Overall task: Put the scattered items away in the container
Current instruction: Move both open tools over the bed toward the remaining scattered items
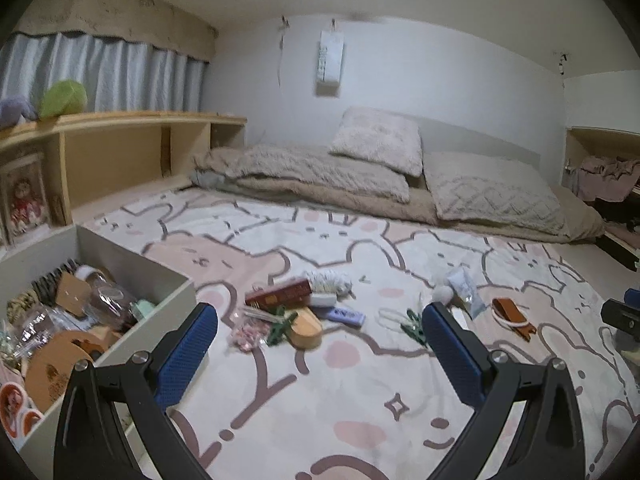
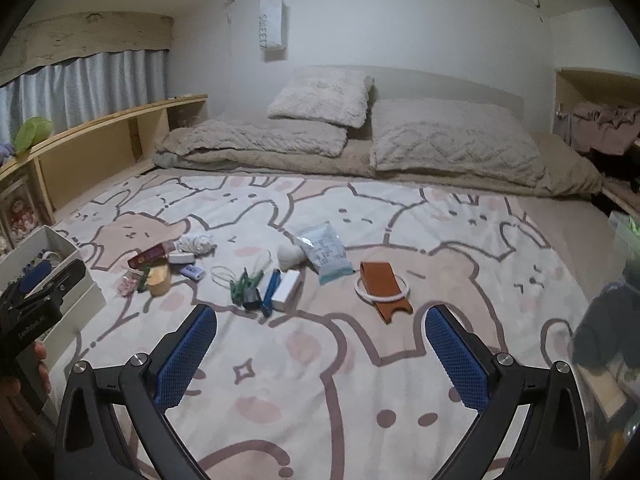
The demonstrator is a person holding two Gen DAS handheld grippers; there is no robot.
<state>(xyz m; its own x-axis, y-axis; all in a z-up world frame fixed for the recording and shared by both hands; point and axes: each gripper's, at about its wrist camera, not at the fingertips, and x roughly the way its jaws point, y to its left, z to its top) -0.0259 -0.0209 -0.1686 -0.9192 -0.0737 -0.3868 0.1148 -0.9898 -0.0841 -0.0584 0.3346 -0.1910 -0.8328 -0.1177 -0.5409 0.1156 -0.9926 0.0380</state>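
Scattered items lie in two loose clusters on the bear-print bedspread point(image 2: 320, 380), and none of them is in my grip. From my right gripper point(image 2: 320, 344) — fingers spread wide, holding nothing — the nearest piece is a brown leather strap point(image 2: 384, 286) at about one o'clock, lying through a white ring point(image 2: 362, 292). At eleven o'clock a white box point(image 2: 286, 290) lies just beside a blue pen point(image 2: 270, 290) and green clips point(image 2: 242, 286); a little past them sits a clear packet point(image 2: 326, 254) touching a pale pompom point(image 2: 290, 257).

My left gripper point(image 1: 320, 336) is likewise wide apart and empty. Ahead of it at eleven o'clock I see the second cluster: a wooden oval box point(image 1: 306, 326), a small lilac case point(image 1: 344, 315), a dark red book point(image 1: 280, 294) and a white scrunchie point(image 1: 330, 280) behind it.

At nine o'clock from the left gripper stands the container point(image 1: 168, 280), a white open box at the edge of the bed, already crowded with combs, cards and wrapped bits.

Farther off, beige folded bedding point(image 2: 260, 148) and pillows point(image 2: 452, 136) rest at twelve o'clock against the wall — a white paper bag point(image 2: 272, 24) hangs above them.
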